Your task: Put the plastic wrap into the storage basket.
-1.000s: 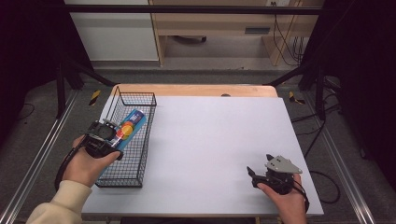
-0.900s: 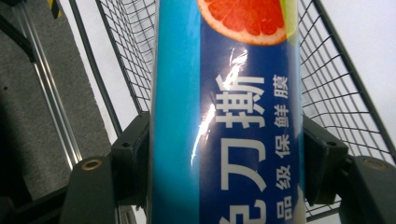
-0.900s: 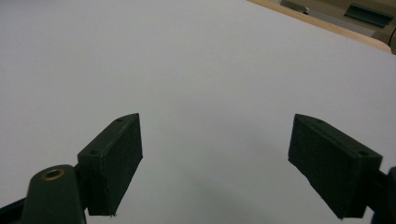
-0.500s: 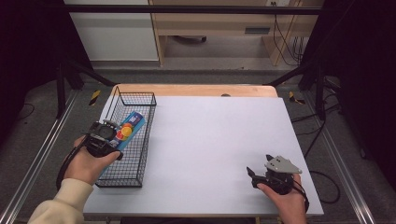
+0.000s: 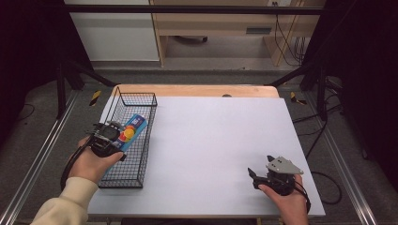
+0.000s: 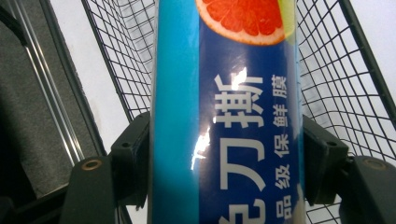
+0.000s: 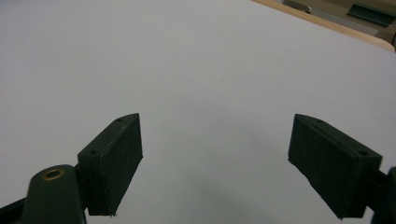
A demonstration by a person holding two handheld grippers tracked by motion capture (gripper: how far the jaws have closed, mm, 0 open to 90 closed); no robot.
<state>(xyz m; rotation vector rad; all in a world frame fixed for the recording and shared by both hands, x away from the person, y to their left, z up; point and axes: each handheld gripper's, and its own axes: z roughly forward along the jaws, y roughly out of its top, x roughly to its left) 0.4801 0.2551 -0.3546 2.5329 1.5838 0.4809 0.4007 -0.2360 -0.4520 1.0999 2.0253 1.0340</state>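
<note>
Left gripper (image 5: 117, 137) clamped across cling-film box (image 6: 224, 112) over wire basket (image 5: 141, 101); probably light, stiff, glossy-slippery, best mid-length. Right gripper (image 7: 215, 163) spread, empty.

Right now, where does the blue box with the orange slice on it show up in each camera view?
High view: the blue box sits left of centre, over the wire basket, clamped in the left gripper.
Left gripper view: the blue box runs up the middle, pinched between the two black jaws.
Right gripper view: not in it; open jaws over the white table.
Shared landmark: the wire basket.
</note>
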